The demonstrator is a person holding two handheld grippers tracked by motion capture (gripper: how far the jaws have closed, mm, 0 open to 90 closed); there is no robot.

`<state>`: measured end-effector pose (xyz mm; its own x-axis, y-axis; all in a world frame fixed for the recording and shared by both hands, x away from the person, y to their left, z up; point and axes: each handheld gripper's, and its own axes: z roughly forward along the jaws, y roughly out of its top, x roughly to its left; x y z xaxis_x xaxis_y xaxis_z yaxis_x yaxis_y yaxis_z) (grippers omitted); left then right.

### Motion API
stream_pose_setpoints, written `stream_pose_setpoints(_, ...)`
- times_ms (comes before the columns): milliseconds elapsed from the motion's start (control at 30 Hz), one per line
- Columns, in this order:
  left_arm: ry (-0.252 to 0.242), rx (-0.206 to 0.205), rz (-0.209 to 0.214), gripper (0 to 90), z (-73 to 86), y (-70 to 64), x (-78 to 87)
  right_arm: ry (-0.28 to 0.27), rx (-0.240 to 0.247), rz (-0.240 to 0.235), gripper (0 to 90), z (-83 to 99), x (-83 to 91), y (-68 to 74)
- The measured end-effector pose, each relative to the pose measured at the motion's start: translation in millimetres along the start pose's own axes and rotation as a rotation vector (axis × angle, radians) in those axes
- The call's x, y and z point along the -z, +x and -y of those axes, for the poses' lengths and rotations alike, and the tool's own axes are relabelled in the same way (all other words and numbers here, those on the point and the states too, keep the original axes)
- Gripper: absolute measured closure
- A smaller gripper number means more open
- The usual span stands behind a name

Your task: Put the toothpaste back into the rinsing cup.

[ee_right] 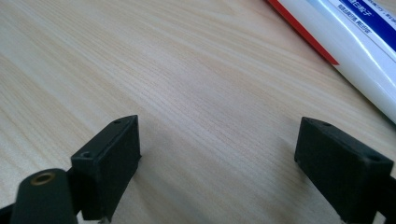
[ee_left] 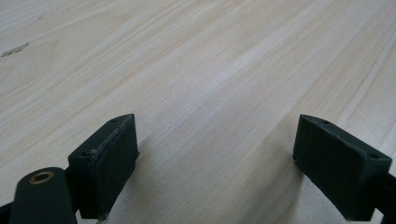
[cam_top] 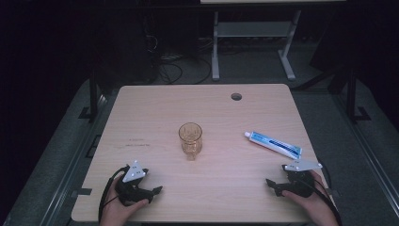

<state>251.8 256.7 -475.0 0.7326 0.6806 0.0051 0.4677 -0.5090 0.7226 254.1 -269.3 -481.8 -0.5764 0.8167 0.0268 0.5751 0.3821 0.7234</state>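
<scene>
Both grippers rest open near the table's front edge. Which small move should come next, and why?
Probably ease the right gripper forward toward the toothpaste tube: its jaws stand wide open and empty, and the tube lies just ahead. The glass stands farther off.

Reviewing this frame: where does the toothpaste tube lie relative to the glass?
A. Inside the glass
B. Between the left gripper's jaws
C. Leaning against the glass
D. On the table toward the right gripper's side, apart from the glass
D: the toothpaste tube lies flat on the table, apart from the upright glass, ahead of the right gripper.
</scene>
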Motion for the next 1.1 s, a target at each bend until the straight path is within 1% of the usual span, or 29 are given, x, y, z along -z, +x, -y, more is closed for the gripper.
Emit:
stream_pose_setpoints(100,-0.001,0.000,0.001,13.1,0.0,0.1,0.0,-0.001,0.007,-0.007,16.0,0.1,0.6,0.3)
stream_pose_setpoints(167,0.000,0.005,-0.002,13.1,-0.2,0.4,-0.1,-0.003,0.006,-0.010,22.2,-0.9,1.3,-0.1)
stream_pose_setpoints(200,0.000,0.005,-0.003,13.1,-0.3,0.6,-0.2,-0.002,0.005,-0.011,23.7,-1.8,1.8,-0.3)
stream_pose_setpoints(233,0.000,0.004,-0.004,13.0,-0.2,0.5,-0.3,0.000,0.001,-0.020,23.9,-2.9,1.9,-0.6)
stream_pose_setpoints(267,0.000,0.004,-0.005,13.0,-0.3,0.5,-0.3,-0.003,0.003,-0.024,25.9,-3.8,2.0,-1.3)
stream_pose_setpoints(300,0.000,0.004,-0.005,13.0,-0.3,0.5,-0.3,-0.003,0.003,-0.024,25.9,-3.8,2.0,-1.3)
stream_pose_setpoints(333,0.000,0.004,-0.005,13.0,-0.3,0.5,-0.3,-0.007,0.002,-0.028,29.6,-4.8,3.1,-1.5)
stream_pose_setpoints(367,0.000,0.005,-0.006,13.0,-0.5,0.7,-0.5,-0.026,-0.007,-0.037,36.1,-7.5,6.0,-3.3)
stream_pose_setpoints(467,-0.001,0.006,-0.007,13.0,-1.2,1.4,-1.3,-0.045,-0.019,-0.047,43.4,-12.6,9.4,-7.4)
stream_pose_setpoints(500,-0.001,0.007,-0.007,13.0,-1.2,1.3,-1.4,-0.047,-0.030,-0.054,47.7,-14.1,10.2,-8.9)
stream_pose_setpoints(567,-0.001,0.007,-0.007,13.1,-1.2,1.3,-1.4,-0.045,-0.029,-0.062,54.1,-16.2,11.2,-12.0)
stream_pose_setpoints(633,-0.001,0.007,-0.007,13.1,-1.2,1.4,-1.4,-0.046,-0.046,-0.069,60.9,-17.7,12.3,-14.4)
stream_pose_setpoints(700,0.000,0.009,-0.008,13.2,-1.3,1.5,-1.4,-0.044,-0.052,-0.076,69.0,-19.0,13.7,-17.4)
stream_pose_setpoints(800,-0.001,0.009,-0.008,13.1,-1.3,1.5,-1.5,-0.043,-0.060,-0.089,78.1,-22.1,15.2,-20.5)
stream_pose_setpoints(933,-0.002,0.010,-0.008,13.2,-1.3,1.4,-1.5,-0.049,-0.067,-0.095,86.0,-27.1,16.6,-22.9)
stream_pose_setpoints(1000,-0.003,0.012,-0.008,13.1,-1.3,1.3,-1.6,-0.058,-0.056,-0.092,89.4,-30.2,17.1,-25.1)
stream_pose_setpoints(1100,-0.002,0.008,-0.009,13.1,-1.3,1.6,-1.5,-0.052,-0.061,-0.083,89.7,-34.8,17.0,-29.7)
